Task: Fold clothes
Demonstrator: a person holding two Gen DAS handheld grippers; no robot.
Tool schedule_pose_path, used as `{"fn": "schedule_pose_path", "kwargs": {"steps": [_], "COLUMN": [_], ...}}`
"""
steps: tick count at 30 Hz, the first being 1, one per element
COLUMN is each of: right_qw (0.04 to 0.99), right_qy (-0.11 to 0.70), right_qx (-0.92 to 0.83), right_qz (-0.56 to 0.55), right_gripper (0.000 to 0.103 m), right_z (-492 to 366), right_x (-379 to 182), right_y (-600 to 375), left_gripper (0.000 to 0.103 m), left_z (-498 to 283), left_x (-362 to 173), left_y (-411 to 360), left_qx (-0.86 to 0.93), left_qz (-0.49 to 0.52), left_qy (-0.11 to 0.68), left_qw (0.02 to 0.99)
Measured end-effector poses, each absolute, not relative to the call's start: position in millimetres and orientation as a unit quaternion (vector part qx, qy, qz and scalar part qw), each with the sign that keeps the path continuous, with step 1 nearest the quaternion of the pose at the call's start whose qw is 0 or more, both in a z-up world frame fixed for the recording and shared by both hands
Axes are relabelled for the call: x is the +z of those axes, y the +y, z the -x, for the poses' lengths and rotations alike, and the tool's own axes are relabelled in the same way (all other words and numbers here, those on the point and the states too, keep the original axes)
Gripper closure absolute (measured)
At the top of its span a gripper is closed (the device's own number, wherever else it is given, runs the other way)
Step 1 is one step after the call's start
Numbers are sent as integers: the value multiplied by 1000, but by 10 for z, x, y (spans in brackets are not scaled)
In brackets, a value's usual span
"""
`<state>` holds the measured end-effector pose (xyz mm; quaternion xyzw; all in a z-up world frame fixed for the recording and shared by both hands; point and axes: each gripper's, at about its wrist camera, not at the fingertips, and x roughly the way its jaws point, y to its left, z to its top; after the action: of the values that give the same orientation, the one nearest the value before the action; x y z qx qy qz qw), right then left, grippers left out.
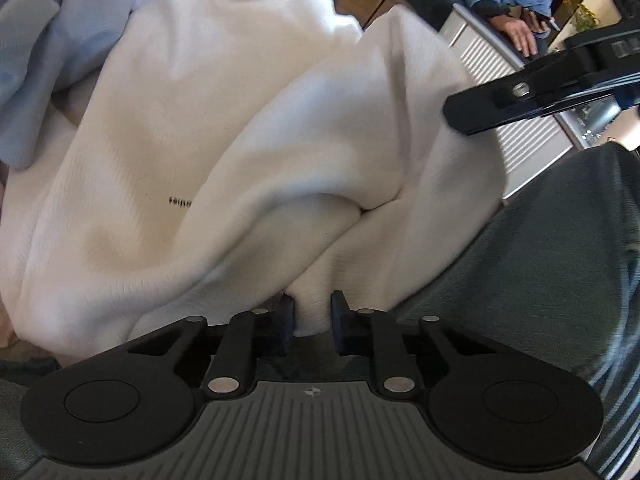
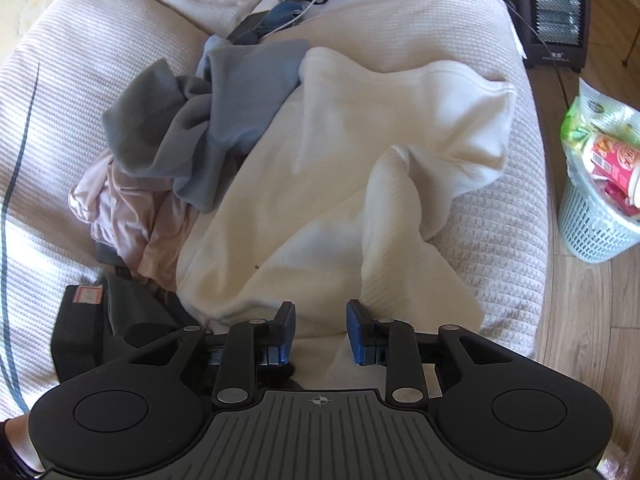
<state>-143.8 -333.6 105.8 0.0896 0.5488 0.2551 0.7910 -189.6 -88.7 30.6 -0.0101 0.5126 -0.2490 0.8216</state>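
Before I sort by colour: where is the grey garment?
In the right wrist view, the grey garment lies left of centre on the bed, overlapping the white top's left edge, above the pink clothes.

The small dark print [image 1: 180,201] on the white garment [image 1: 200,120], centre left, is too blurred to be read.

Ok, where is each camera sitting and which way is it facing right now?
Left wrist: on the left tool, angled down at the white garment; its pads pinch a fold; the right tool shows upper right.
Right wrist: on the right tool, angled down over the bed; the white garment lies between its parted fingers; grey clothes lie left, a basket right.
Shared: the white garment.
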Motion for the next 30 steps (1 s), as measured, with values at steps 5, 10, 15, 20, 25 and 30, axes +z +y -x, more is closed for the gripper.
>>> {"fn": "schedule_pose_path", "kwargs": {"steps": [5, 10, 15, 20, 25, 30], "right_qw": [794, 815, 840, 849, 844, 838], "right_qy": [547, 521, 483, 468, 475, 483], "right_qx": [252, 245, 227, 220, 221, 220], "right_qz": [-82, -69, -94, -110, -117, -126], "right_gripper": [74, 65, 62, 62, 62, 62], "right_z": [1458, 1472, 1460, 1479, 1444, 1401], "right_x": [1110, 1347, 1667, 1745, 1641, 1547], "right_y": [-3354, -3459, -3680, -3749, -3745, -3720], "left_gripper": [91, 92, 92, 92, 92, 81], "left_z": [1972, 2029, 1791, 1466, 898, 524], "left_x": [625, 1151, 1693, 2134, 2222, 1897], "left_y": [-797, -743, -628, -459, -289, -153], "left_qx": [-286, -316, -318, -250, -154, -109], "left_qz": [64, 67, 55, -7, -91, -96], "left_qy": [495, 420, 347, 290, 260, 312], "left_qw": [818, 848, 881, 924, 949, 939]}}
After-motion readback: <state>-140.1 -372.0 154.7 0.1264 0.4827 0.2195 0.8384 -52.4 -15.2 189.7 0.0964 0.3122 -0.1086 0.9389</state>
